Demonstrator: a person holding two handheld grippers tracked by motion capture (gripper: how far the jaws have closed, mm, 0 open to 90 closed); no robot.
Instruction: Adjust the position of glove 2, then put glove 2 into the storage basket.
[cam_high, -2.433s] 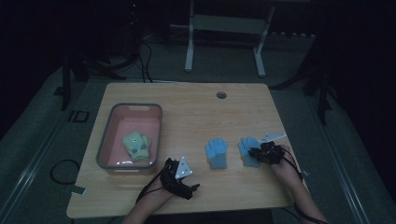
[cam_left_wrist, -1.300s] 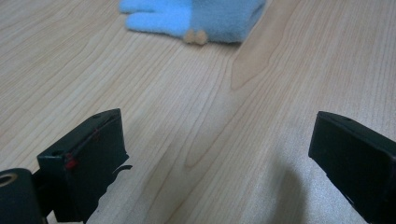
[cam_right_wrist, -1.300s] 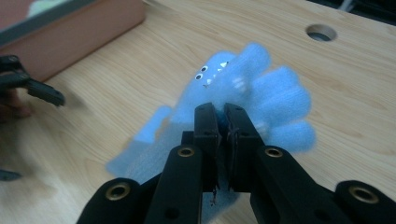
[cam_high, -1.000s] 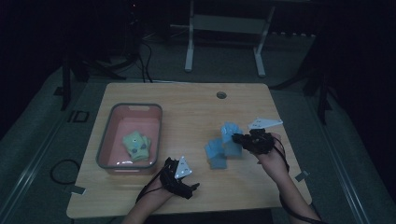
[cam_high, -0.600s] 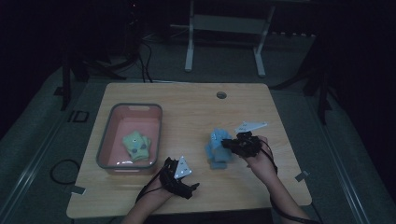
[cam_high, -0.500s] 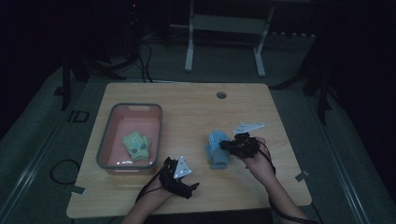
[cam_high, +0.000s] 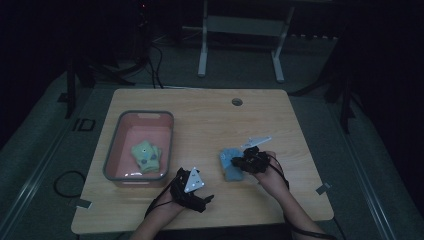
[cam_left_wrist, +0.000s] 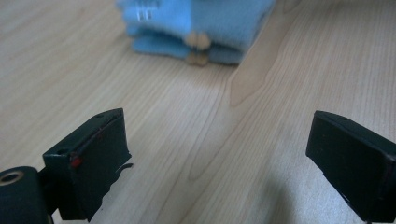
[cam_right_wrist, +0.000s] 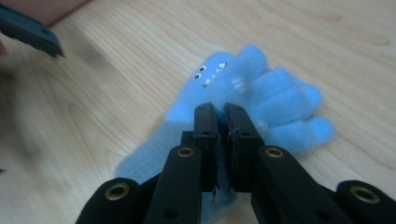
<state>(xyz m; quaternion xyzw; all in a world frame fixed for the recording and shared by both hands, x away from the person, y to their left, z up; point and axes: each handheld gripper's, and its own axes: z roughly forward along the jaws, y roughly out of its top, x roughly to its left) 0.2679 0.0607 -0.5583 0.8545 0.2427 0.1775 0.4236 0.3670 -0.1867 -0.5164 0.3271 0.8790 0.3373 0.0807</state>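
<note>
Nearest the table's front edge, the left gripper (cam_high: 206, 199) is parked on bare wood with its jaws spread wide and nothing between them, so it's basically idle. A bit further in, the right gripper (cam_high: 239, 162) is clamped tight on a blue glove (cam_right_wrist: 243, 112), the one with the little monster face, and that glove is being laid right on top of a second blue glove (cam_left_wrist: 187, 46), so the pair looks pretty much stacked near the middle-right of the table (cam_high: 210, 120). What's left, as a guess: letting go, and probably moving the pair over to the pink bin (cam_high: 112, 155) at the left, where a folded green pair (cam_high: 146, 157) is already sitting.
</note>
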